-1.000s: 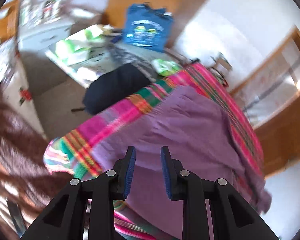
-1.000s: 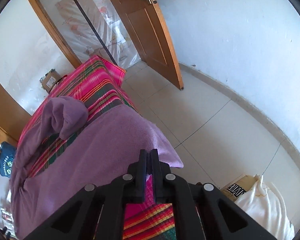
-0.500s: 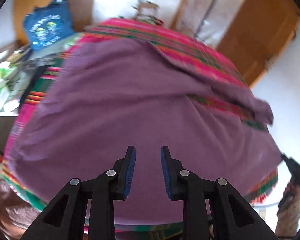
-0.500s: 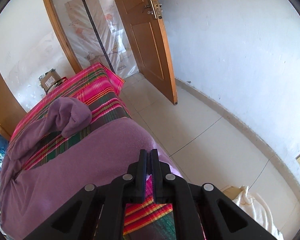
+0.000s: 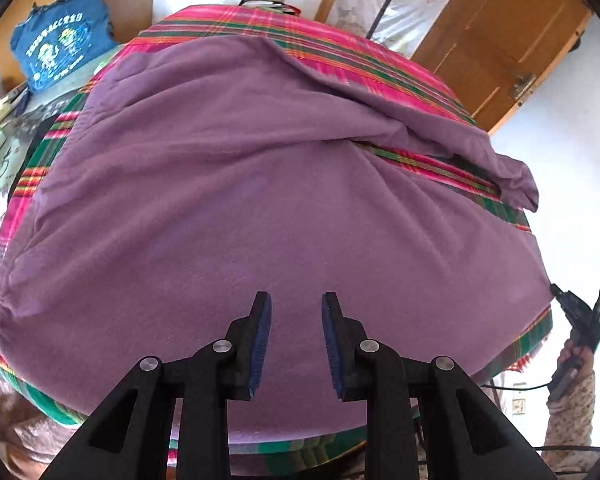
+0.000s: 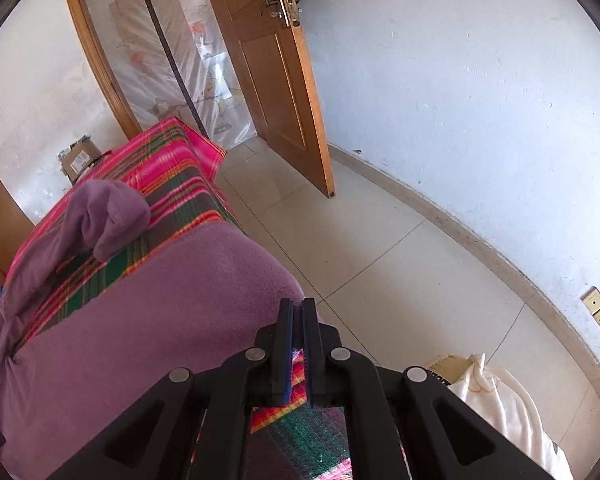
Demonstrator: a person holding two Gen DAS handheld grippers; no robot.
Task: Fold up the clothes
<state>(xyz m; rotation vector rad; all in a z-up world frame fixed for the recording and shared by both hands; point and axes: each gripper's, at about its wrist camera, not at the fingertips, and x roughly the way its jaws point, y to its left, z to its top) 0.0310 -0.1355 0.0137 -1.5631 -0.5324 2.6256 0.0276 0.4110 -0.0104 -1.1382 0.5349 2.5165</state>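
**Purple fleece garment spread on covered table; right tool pinching its corner**

The soft purple fleece garment [image 5: 228,208] is lying spread across the table [image 5: 380,60], which is wearing a pink, green and orange striped woven cover. The garment is covering most of the surface. One sleeve [image 5: 440,132] is lying crumpled along the far right side, with a strip of striped cover showing between it and the body.

The left tool [image 5: 296,320] is hanging over the near middle of the garment, its blue-padded fingers [image 5: 262,336] standing apart with nothing between them. Whether the tips are touching the cloth cannot be told.

The right tool [image 6: 298,320] is sitting at the near right corner of the table, its jaws closed together, with a thin edge of the purple cloth apparently pinched between them. In the left wrist view it is appearing at the far right edge, held by a hand [image 5: 572,360] in a patterned sleeve.

A blue printed bag [image 5: 60,52] is sitting at the far left. A wooden door [image 6: 268,64] is standing open beyond the table. White cloth [image 6: 500,408] is lying on the tiled floor [image 6: 360,248].
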